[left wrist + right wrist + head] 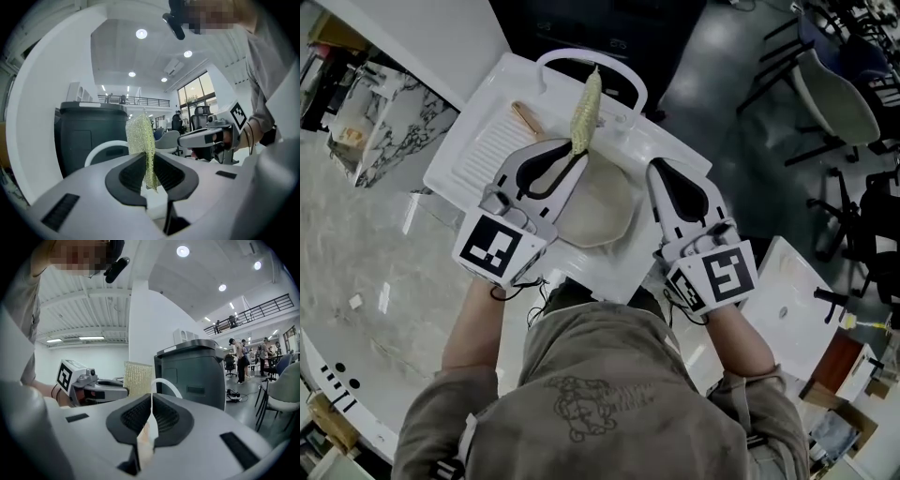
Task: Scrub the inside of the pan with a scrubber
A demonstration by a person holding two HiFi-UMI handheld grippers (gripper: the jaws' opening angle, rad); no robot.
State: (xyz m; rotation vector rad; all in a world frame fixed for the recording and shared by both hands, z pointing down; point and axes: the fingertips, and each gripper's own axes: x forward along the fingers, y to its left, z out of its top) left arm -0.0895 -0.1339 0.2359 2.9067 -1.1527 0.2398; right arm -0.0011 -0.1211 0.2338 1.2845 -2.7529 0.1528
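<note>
Head view: scrubber beyond pan, before arch.

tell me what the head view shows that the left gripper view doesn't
Only the head view shows the pale pan, lying in the white sink beneath the grippers. Only the left gripper view shows the ceiling lights, the far windows, and the jaws meeting on the lower part of the scrubber. Both show that yellow-green scrubber pinched in the left gripper, with the right gripper alongside and apart from it.
</note>
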